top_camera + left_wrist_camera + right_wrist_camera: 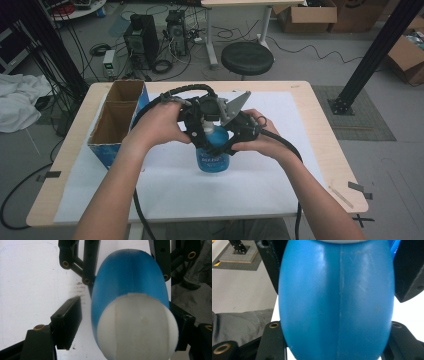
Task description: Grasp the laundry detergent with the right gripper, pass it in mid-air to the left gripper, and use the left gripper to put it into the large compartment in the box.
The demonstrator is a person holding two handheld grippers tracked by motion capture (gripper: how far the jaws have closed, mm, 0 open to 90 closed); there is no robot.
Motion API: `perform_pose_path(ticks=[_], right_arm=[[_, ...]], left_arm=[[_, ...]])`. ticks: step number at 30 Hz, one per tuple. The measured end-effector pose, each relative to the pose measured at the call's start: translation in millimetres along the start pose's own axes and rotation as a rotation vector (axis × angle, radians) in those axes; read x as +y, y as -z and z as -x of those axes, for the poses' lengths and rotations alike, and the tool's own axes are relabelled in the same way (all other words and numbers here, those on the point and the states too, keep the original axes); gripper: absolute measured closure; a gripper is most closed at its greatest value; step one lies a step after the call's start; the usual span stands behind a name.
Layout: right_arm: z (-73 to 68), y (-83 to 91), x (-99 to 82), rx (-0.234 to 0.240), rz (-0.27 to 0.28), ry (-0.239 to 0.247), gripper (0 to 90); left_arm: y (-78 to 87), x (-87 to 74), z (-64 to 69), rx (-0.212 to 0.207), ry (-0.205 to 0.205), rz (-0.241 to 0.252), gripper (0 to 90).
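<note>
A blue bottle [212, 157] with a white cap [208, 127] stands upright on the white sheet in the middle of the table. My right gripper [222, 145] is shut on the bottle's blue body [337, 302], which sits between its jaws [337, 340]. My left gripper [205, 124] reaches over the top, and the cap [137, 327] sits between its jaws [125, 323]. One pad [181, 325] touches the cap; the other pad [67, 322] stands a little apart from it, so this gripper is open. Both hands hold the grippers close together over the bottle.
An open cardboard box [120, 112] with blue sides and two compartments stands at the table's left. A white paper sheet [250, 185] covers most of the wooden table [330, 150]. A round black stool [247, 57] stands beyond the far edge.
</note>
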State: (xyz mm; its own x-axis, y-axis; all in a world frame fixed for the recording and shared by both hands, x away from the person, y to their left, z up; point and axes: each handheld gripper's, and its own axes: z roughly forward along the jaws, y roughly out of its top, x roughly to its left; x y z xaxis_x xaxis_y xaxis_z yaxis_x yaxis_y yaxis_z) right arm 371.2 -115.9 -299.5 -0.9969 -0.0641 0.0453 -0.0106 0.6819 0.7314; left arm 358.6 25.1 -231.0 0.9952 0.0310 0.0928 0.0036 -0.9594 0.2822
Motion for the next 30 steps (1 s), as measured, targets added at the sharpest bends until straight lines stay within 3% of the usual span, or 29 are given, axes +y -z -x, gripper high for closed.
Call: perform_pose_path(ticks=[11, 14, 17, 30], right_arm=[[1.2, -1.0, -0.1, -0.01, -0.001, -0.008, 45.1], [2.8, -1.9, 0.0, -0.023, 0.0, 0.012, 45.0], [2.1, -1.3, -0.1, -0.016, -0.006, -0.007, 45.0], [2.5, -2.9, 1.2, -0.011, -0.012, -0.003, 44.6]], left_arm=[[-0.7, -1.6, -0.9, -0.011, 0.001, 0.007, 30.6], [-0.6, -2.2, -1.0, -0.021, 0.001, 0.011, 34.1], [-0.3, -2.5, -1.1, -0.03, 0.002, 0.015, 37.4], [0.2, -4.1, -0.8, -0.036, 0.011, 0.01, 38.3]])
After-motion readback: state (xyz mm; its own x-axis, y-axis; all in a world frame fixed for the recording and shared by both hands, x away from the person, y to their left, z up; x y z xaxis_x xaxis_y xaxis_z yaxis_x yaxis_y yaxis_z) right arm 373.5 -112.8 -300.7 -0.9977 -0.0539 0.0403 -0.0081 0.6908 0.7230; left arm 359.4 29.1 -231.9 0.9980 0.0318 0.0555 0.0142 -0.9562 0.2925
